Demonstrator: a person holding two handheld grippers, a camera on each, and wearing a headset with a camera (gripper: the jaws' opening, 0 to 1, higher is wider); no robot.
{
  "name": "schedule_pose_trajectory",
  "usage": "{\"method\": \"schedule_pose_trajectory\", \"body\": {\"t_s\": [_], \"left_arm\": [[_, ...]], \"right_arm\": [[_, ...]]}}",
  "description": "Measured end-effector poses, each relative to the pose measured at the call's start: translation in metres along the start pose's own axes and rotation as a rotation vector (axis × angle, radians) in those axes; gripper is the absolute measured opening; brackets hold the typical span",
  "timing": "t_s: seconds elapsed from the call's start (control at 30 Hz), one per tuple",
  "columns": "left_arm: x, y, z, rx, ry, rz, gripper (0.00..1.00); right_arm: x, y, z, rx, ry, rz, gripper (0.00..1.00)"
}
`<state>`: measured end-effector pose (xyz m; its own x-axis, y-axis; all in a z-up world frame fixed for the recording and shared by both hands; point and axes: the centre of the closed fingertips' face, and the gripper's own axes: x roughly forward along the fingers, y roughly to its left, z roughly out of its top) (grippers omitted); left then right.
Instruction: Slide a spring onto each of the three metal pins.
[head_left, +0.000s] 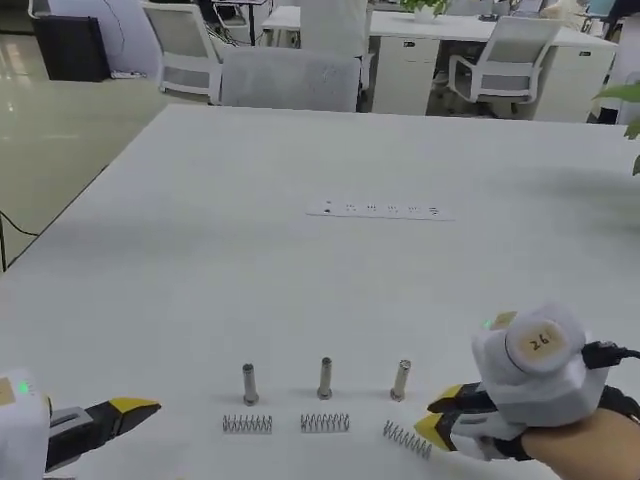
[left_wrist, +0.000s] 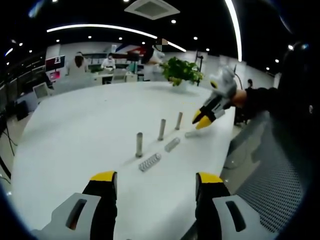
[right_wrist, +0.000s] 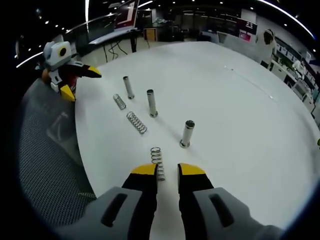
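Observation:
Three metal pins stand in a row near the table's front edge: left pin (head_left: 249, 384), middle pin (head_left: 325, 378), right pin (head_left: 402, 380). In front of each lies a spring: left spring (head_left: 247, 424), middle spring (head_left: 325, 423), right spring (head_left: 407, 437). My right gripper (head_left: 437, 414) is low at the right spring (right_wrist: 157, 161), whose near end reaches between the slightly parted yellow fingertips (right_wrist: 145, 170). My left gripper (left_wrist: 155, 180) hovers wide open and holds nothing, left of the left pin (left_wrist: 139, 145) and left spring (left_wrist: 149, 162).
A white power strip (head_left: 380, 210) is set in the middle of the white table (head_left: 200, 250). Office chairs (head_left: 290, 80) and desks stand beyond the far edge. A potted plant (left_wrist: 181, 72) sits at the table's far end.

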<state>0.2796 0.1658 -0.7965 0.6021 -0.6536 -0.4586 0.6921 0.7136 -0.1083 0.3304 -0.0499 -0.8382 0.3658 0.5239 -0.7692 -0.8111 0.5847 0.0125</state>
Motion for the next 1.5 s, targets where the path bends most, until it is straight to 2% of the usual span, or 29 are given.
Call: {"method": "schedule_pose_trajectory", "body": {"t_s": [0.3,0.73,1.23,1.5], "left_arm": [[0.0,0.001,0.0,-0.003,-0.003,0.003,0.58],[0.0,0.0,0.001,-0.008,-0.005,0.002,0.58],[0.001,-0.003,0.002,0.007,-0.003,-0.007,0.58],[0.0,-0.006,0.006,0.039,-0.006,-0.02,0.58]], "right_arm": [[0.008,0.01,-0.013,-0.053,0.063,0.028,0.13],[0.014,0.013,-0.024,-0.084,0.107,0.052,0.12],[0.014,0.011,-0.023,-0.147,0.124,0.037,0.07],[0.004,0.016,-0.01,-0.134,0.092,0.044,0.07]]}}
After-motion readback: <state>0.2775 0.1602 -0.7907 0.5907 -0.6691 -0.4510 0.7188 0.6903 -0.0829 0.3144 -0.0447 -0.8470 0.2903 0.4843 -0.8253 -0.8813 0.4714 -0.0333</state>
